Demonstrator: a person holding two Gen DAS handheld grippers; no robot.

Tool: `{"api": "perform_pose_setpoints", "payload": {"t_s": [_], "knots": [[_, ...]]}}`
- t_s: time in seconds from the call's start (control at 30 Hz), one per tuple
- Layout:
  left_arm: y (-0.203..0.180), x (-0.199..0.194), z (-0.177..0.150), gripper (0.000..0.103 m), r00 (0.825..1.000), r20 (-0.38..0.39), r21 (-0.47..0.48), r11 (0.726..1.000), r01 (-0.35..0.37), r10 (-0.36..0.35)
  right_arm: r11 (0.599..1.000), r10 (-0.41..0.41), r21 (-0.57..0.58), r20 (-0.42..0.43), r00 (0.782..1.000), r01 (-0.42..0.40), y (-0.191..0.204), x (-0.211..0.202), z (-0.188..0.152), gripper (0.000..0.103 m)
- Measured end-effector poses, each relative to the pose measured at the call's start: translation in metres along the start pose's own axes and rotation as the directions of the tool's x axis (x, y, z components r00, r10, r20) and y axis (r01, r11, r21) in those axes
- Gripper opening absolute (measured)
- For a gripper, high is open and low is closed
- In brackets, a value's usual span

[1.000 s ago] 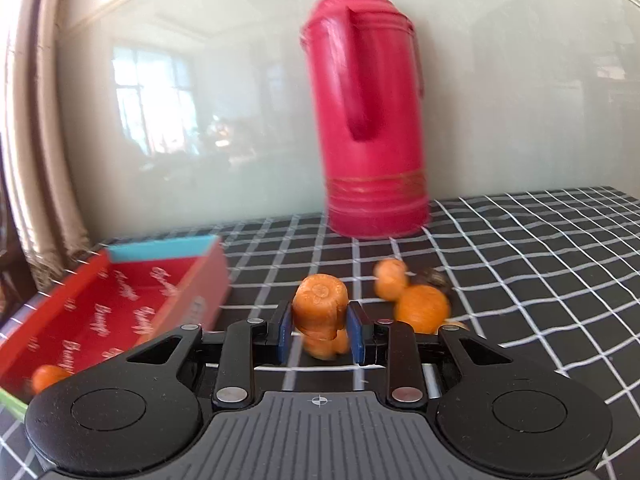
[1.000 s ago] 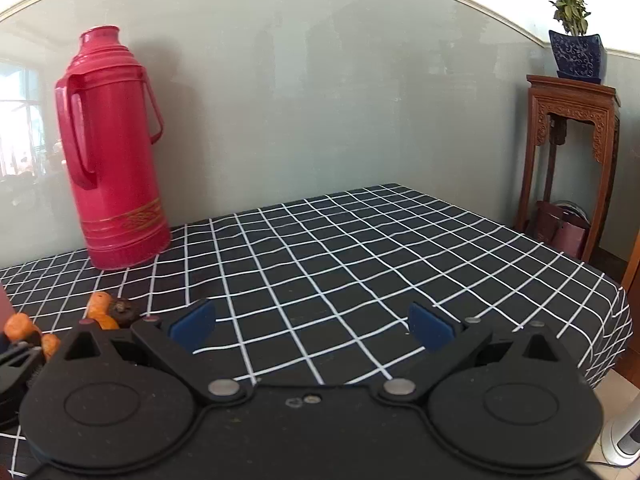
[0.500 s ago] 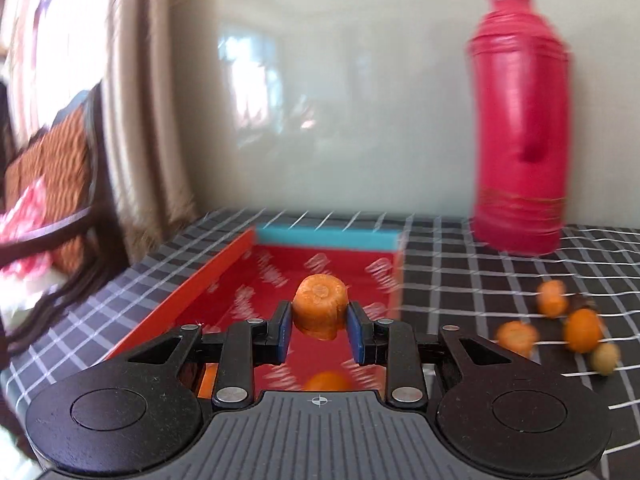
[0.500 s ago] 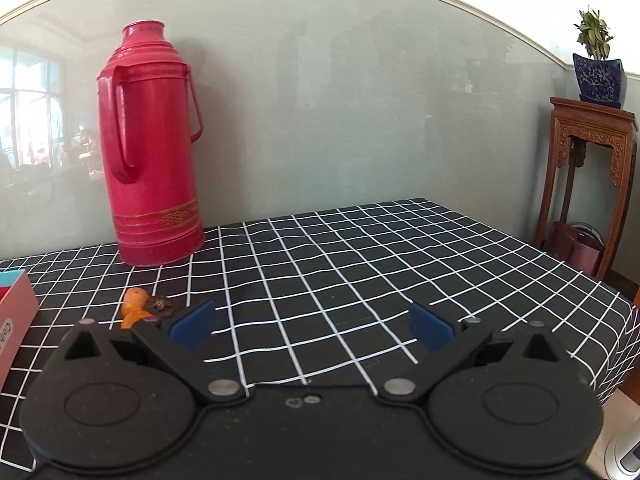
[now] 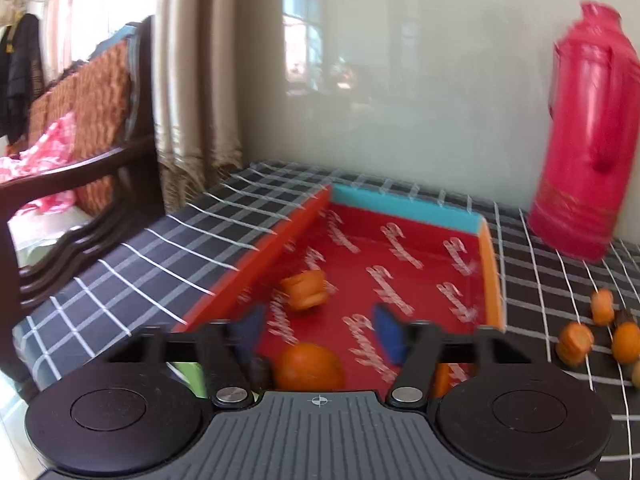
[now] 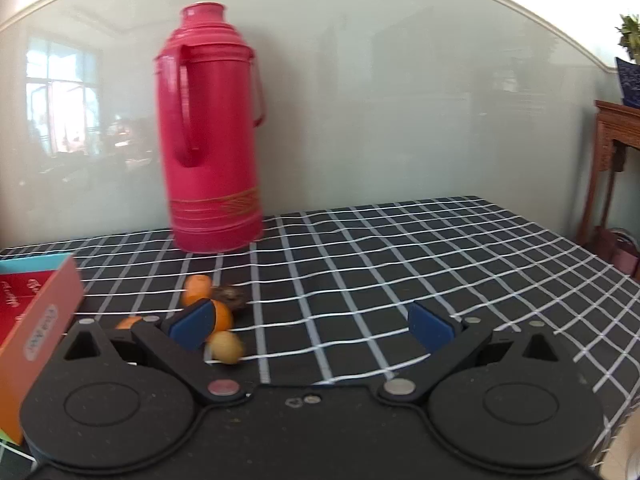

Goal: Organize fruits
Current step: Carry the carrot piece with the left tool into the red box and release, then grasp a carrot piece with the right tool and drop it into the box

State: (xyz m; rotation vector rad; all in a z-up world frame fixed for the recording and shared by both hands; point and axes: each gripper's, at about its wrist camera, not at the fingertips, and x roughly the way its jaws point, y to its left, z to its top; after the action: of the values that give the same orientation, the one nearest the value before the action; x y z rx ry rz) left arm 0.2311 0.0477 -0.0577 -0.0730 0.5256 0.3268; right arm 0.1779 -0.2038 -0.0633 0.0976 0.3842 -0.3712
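My left gripper (image 5: 318, 330) is open and empty above the red box (image 5: 416, 268). The orange fruit piece (image 5: 305, 289) lies on the box floor beyond the blue pads. A round orange (image 5: 310, 366) lies in the box near the gripper body. Several fruits sit on the cloth right of the box: an orange piece (image 5: 575, 343), another (image 5: 602, 305) and a round one (image 5: 626, 342). My right gripper (image 6: 310, 326) is open and empty over the cloth. An orange piece (image 6: 196, 289), a round orange (image 6: 222, 316), a yellowish fruit (image 6: 226, 347) and a dark brown fruit (image 6: 230, 295) lie by its left finger.
A tall red thermos (image 6: 210, 132) stands at the back by the wall; it also shows in the left wrist view (image 5: 586, 152). The box's orange side (image 6: 40, 328) is at the left of the right wrist view. A wooden chair (image 5: 76, 152) stands beyond the table's left edge. A wooden stand (image 6: 616, 148) is at far right.
My left gripper swung left over the red box, opened and let the orange piece fall onto the box floor. My right gripper turned left toward the fruits and thermos.
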Motion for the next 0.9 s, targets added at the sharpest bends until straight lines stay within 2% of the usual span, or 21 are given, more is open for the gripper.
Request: {"api": "perform_pose_setpoints", "payload": {"t_s": [0.2, 0.4, 0.47, 0.53, 0.63, 0.77, 0.87, 0.9], "knots": [[0.036, -0.009, 0.006, 0.073, 0.997, 0.067, -0.060, 0.998, -0.027, 0.031, 0.987, 0.158, -0.013, -0.010, 0.987, -0.158, 0.030, 0.002, -0.001, 0.097], [0.067, -0.011, 0.008, 0.079, 0.990, 0.098, -0.084, 0.992, -0.095, 0.104, 0.965, 0.252, -0.066, -0.058, 0.966, -0.256, 0.066, 0.013, -0.002, 0.093], [0.077, -0.010, 0.008, 0.082, 0.987, 0.104, -0.090, 0.989, -0.114, 0.123, 0.957, 0.277, -0.056, -0.098, 0.956, -0.283, 0.072, 0.021, -0.003, 0.089], [0.086, -0.009, 0.009, 0.083, 0.985, 0.105, -0.097, 0.987, -0.127, 0.137, 0.950, 0.301, -0.034, -0.152, 0.941, -0.309, 0.079, 0.033, -0.003, 0.078], [0.097, -0.007, 0.010, 0.084, 0.983, 0.101, -0.107, 0.984, -0.142, 0.153, 0.950, 0.304, -0.007, -0.211, 0.929, -0.313, 0.088, 0.050, -0.005, 0.075], [0.110, -0.006, 0.009, 0.085, 0.978, 0.105, -0.115, 0.979, -0.166, 0.178, 0.955, 0.286, -0.012, -0.248, 0.926, -0.298, 0.099, 0.066, -0.006, 0.072], [0.120, -0.004, 0.009, 0.086, 0.975, 0.104, -0.120, 0.976, -0.182, 0.194, 0.959, 0.270, -0.011, -0.265, 0.926, -0.283, 0.101, 0.076, -0.006, 0.058], [0.123, -0.004, 0.009, 0.086, 0.975, 0.101, -0.123, 0.975, -0.186, 0.199, 0.961, 0.263, -0.012, -0.270, 0.926, -0.277, 0.101, 0.079, -0.006, 0.048]]}}
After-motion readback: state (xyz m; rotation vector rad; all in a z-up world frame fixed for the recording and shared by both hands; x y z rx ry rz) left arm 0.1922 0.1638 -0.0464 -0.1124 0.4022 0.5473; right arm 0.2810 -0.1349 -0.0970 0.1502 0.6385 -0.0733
